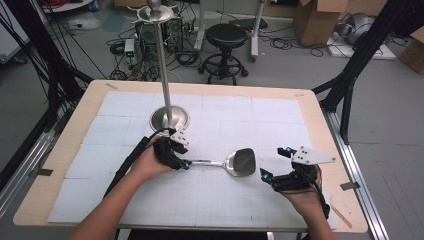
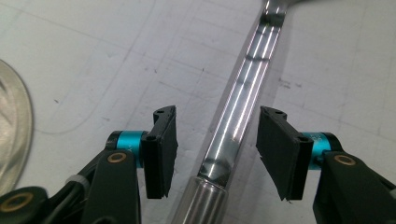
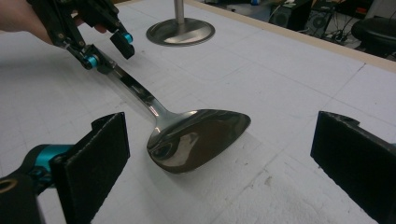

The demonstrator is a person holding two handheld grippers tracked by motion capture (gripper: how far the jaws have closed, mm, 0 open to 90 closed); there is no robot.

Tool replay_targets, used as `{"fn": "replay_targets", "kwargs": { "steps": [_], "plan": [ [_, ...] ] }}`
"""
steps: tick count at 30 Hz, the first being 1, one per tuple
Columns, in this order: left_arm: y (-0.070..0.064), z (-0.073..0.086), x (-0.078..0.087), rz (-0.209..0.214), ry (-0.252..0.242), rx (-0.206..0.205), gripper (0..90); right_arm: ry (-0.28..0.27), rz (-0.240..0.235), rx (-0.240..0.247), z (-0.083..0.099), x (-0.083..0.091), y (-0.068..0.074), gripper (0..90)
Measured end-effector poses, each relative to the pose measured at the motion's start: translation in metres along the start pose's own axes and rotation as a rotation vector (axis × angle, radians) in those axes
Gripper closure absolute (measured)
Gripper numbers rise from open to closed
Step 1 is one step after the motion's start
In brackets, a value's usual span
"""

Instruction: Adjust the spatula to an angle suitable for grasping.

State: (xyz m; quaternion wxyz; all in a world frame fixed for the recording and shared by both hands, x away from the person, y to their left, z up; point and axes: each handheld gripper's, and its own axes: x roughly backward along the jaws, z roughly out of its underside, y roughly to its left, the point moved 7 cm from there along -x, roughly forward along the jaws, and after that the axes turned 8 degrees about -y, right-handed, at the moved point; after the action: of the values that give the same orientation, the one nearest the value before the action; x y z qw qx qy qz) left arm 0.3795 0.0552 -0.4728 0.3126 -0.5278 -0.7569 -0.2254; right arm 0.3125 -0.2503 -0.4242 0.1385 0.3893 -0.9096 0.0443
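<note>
A shiny metal spatula (image 1: 241,162) lies flat on the white mat, its head to the right and its handle (image 2: 243,102) pointing left. My left gripper (image 1: 184,156) is open, one jaw on each side of the handle's end; the pads (image 2: 161,149) stand clear of the metal. My right gripper (image 1: 275,162) hovers just right of the spatula head, jaws wide open and holding nothing. The right gripper view looks at the spatula head (image 3: 196,137) between its own pads (image 3: 98,163), with the left gripper (image 3: 107,52) at the far end of the handle.
A tall metal stand rises from a round base (image 1: 170,119) just behind the left hand; its edge (image 2: 14,135) lies close to the left jaw. The wooden table edge (image 1: 330,130) borders the mat. A stool (image 1: 226,37), cables and boxes are on the floor beyond.
</note>
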Motion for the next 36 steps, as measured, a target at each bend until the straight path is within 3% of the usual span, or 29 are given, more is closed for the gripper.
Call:
{"fn": "replay_targets", "kwargs": {
  "steps": [3, 5, 6, 7, 10, 14, 26, 36],
  "plan": [
    [-0.001, 0.003, -0.007, 0.011, 0.055, -0.011, 47.5, -0.002, 0.002, 0.002, 0.000, 0.001, 0.000, 3.3],
    [-0.003, 0.004, -0.011, 0.034, 0.081, -0.031, 54.5, -0.002, 0.002, 0.000, 0.000, 0.001, -0.001, 3.3],
    [-0.003, 0.003, -0.011, 0.044, 0.080, -0.035, 56.4, -0.001, 0.003, 0.000, 0.000, 0.001, -0.001, 3.3],
    [-0.003, 0.002, -0.011, 0.055, 0.085, -0.047, 65.5, -0.001, 0.004, -0.001, 0.000, 0.001, -0.001, 3.3],
    [-0.006, 0.000, -0.012, 0.073, 0.099, -0.088, 67.9, -0.002, 0.003, 0.002, 0.000, 0.001, 0.000, 3.3],
    [-0.014, -0.001, -0.012, 0.159, 0.092, -0.123, 73.1, -0.003, 0.004, 0.003, 0.000, 0.001, -0.001, 3.3],
    [-0.022, -0.008, -0.020, 0.163, 0.074, -0.177, 74.5, -0.010, 0.003, 0.008, -0.002, 0.001, 0.000, 3.3],
    [-0.041, -0.035, -0.045, 0.208, 0.072, -0.262, 74.4, -0.009, 0.001, 0.006, -0.002, 0.002, 0.000, 3.3]
  ]
}}
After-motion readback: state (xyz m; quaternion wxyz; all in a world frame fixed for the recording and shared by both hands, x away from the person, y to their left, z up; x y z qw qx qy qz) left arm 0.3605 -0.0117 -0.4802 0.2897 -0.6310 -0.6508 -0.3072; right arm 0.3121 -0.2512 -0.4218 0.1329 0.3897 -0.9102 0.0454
